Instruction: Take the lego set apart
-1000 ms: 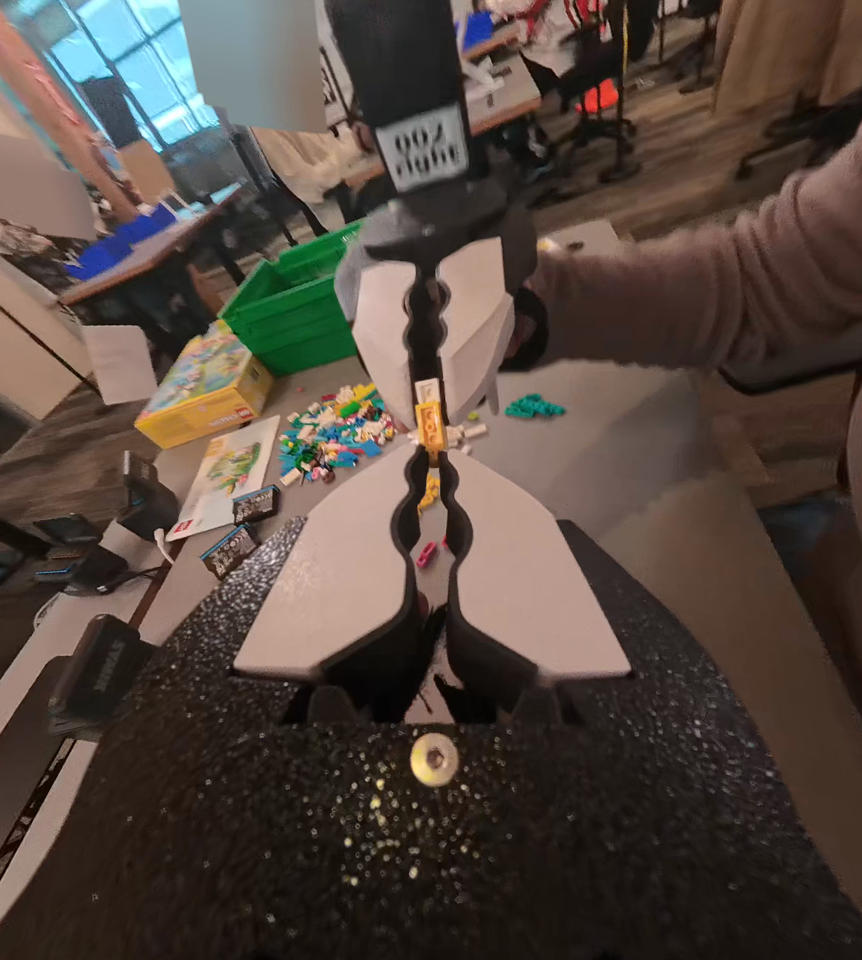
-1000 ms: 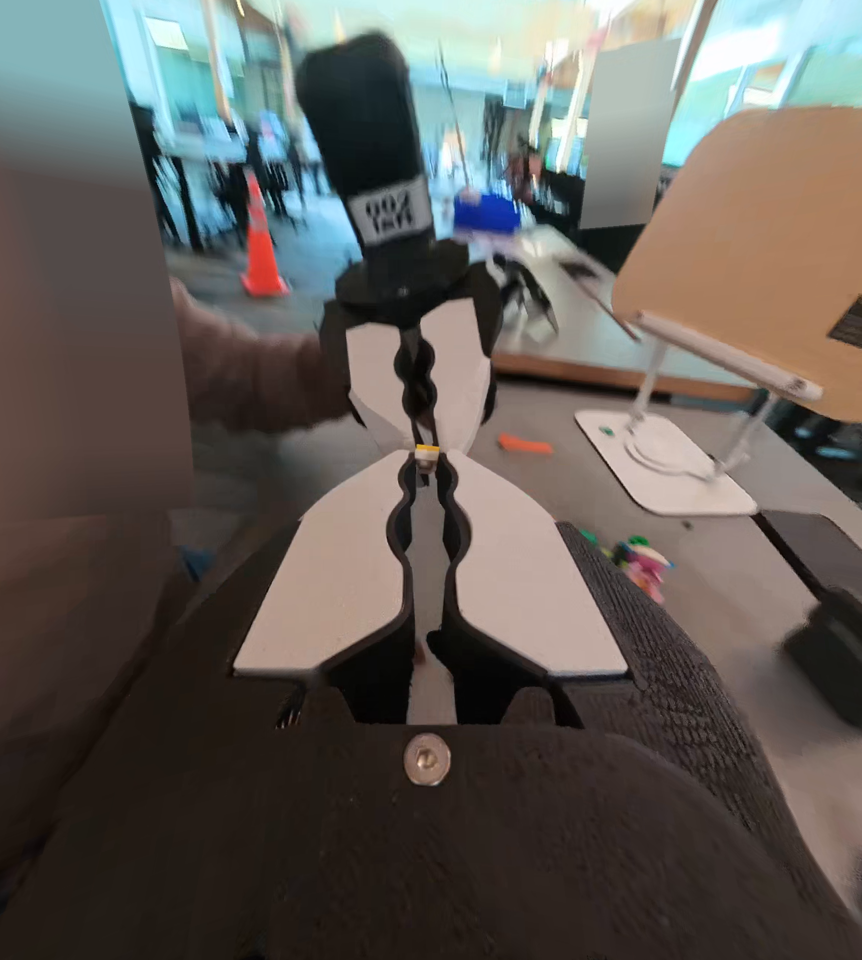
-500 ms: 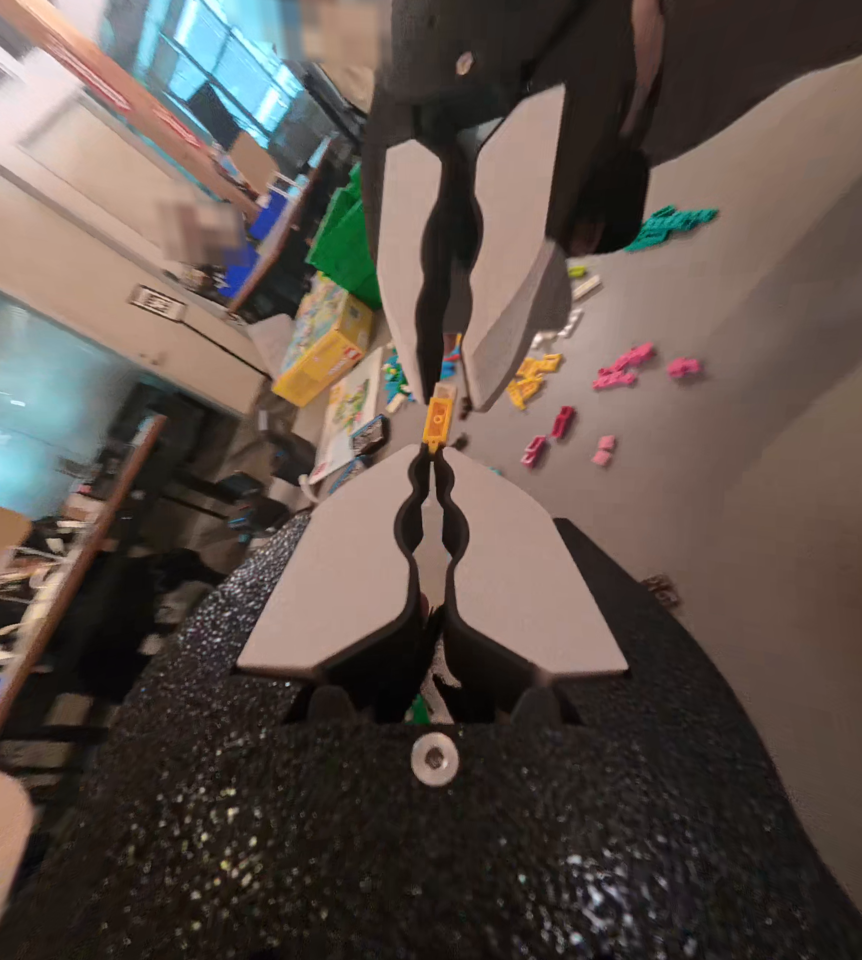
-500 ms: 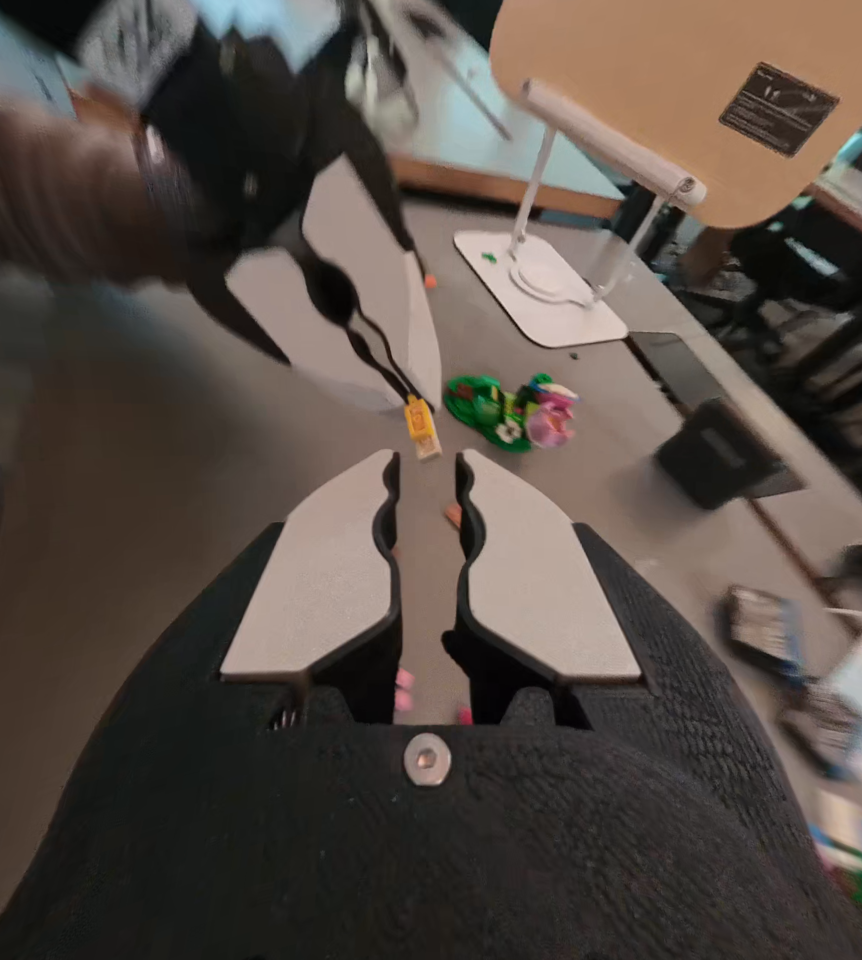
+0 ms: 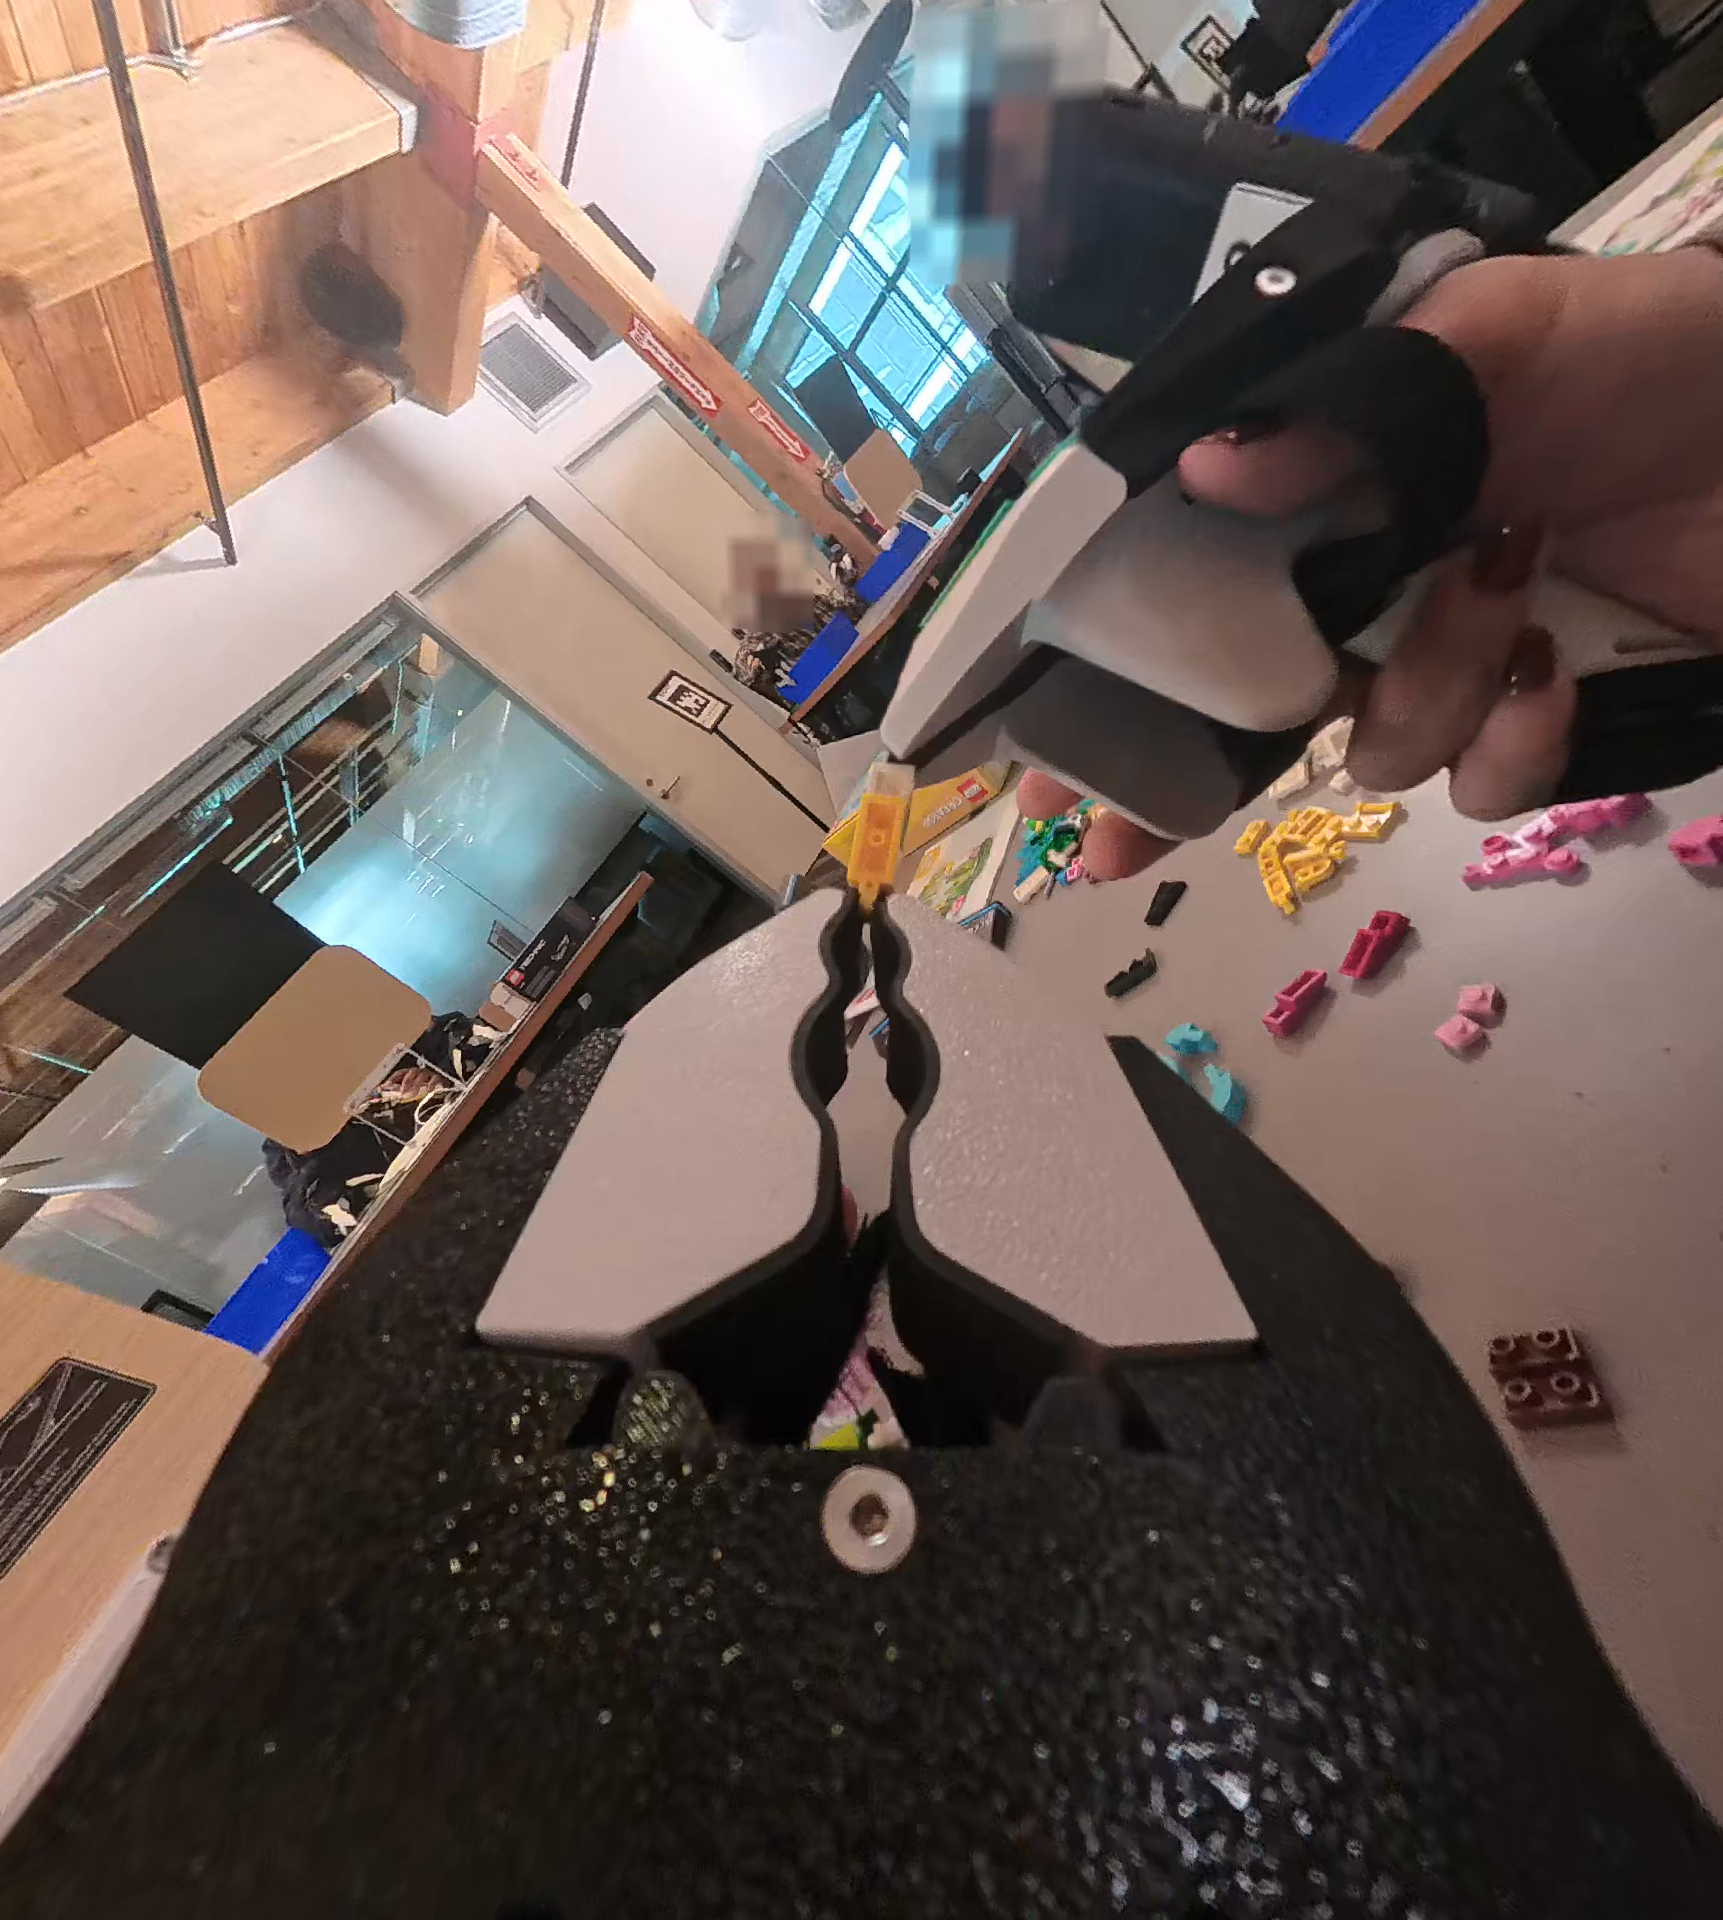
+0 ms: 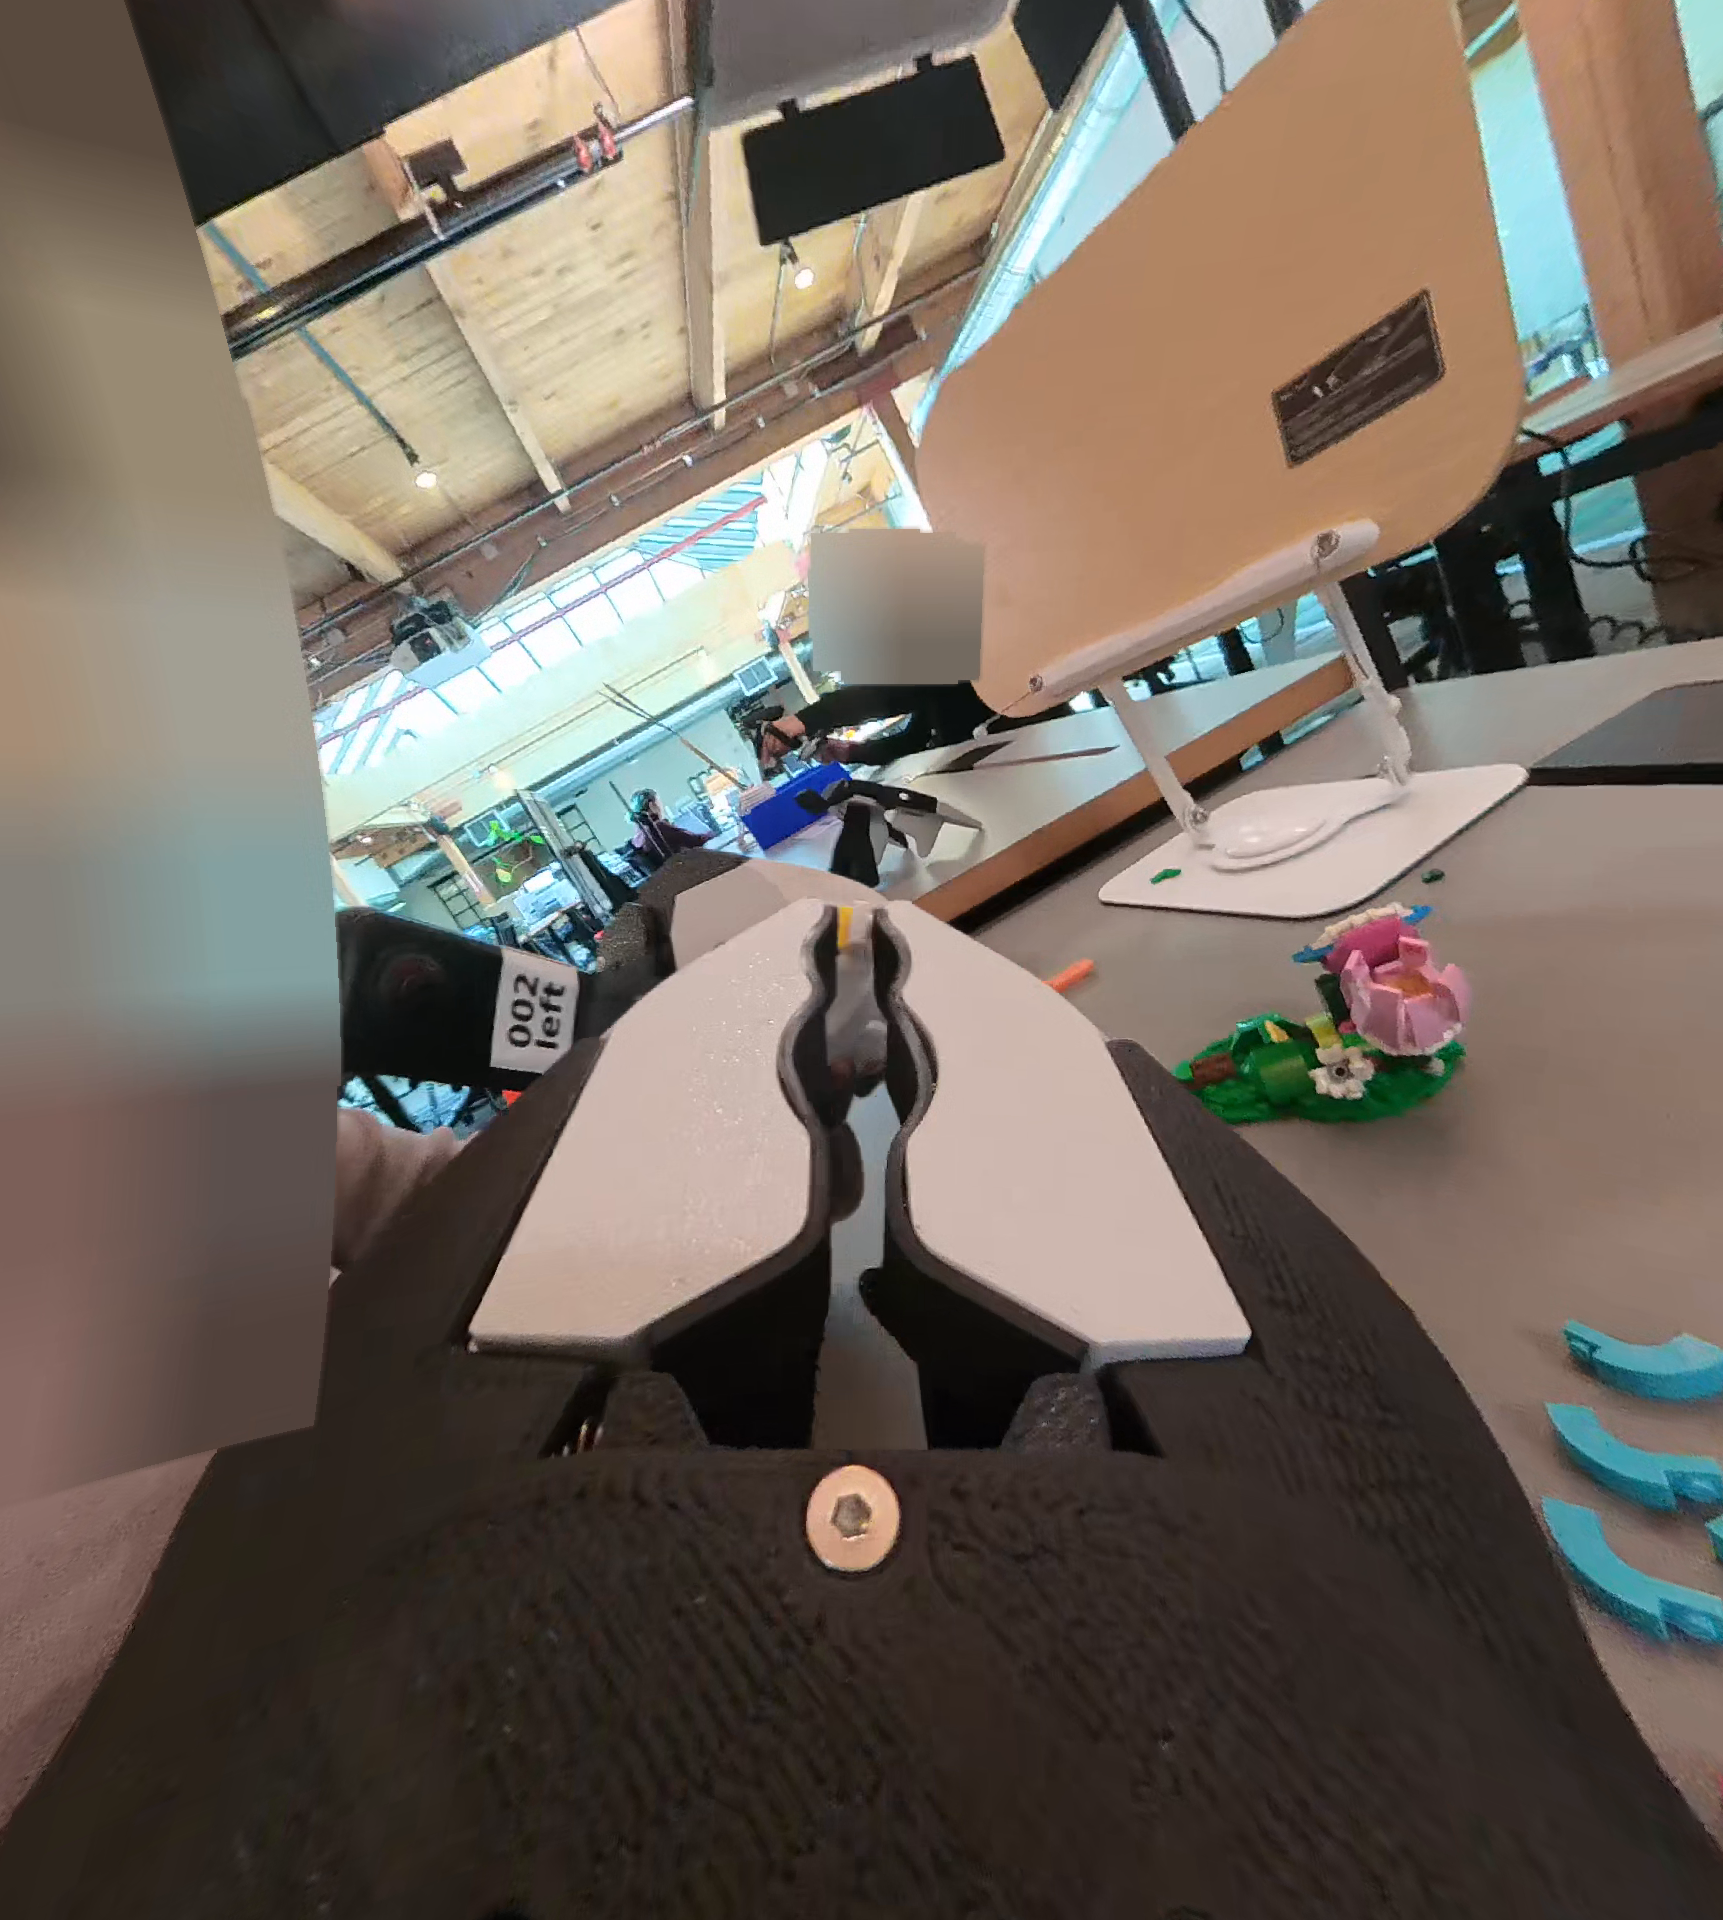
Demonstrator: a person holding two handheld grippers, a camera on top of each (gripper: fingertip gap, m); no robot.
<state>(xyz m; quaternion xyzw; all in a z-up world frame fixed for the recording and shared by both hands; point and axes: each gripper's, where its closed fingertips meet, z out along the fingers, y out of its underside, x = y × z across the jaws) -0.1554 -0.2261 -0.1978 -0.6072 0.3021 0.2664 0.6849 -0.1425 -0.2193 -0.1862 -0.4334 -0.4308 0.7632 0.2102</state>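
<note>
My left gripper [image 5: 867, 904] is shut on the lower end of a small yellow lego piece [image 5: 875, 844] with a white top, held in the air above the grey table [image 5: 1459, 1143]. My right gripper [image 6: 846, 920] meets it tip to tip, and its jaws stand almost closed on the piece's other end [image 6: 842, 925]. In the left wrist view the right gripper [image 5: 898, 740], held by a hand, comes in from the upper right. The flower build on its green base [image 6: 1335, 1039] stands on the table to the right.
Loose pieces lie on the table: pink ones [image 5: 1522, 847], a yellow pile [image 5: 1304, 842], a brown plate [image 5: 1548, 1374], turquoise curved pieces [image 6: 1646, 1455]. A white stand with a wooden board [image 6: 1252, 831] is behind the flower build. A yellow box [image 5: 950, 800] lies far off. Both grippers' tips are close together, under 4 cm apart.
Half a second ago the right gripper was open and apart from the piece. It has come back to the left gripper and closed on the piece's free end. Both grippers tilted upward.
</note>
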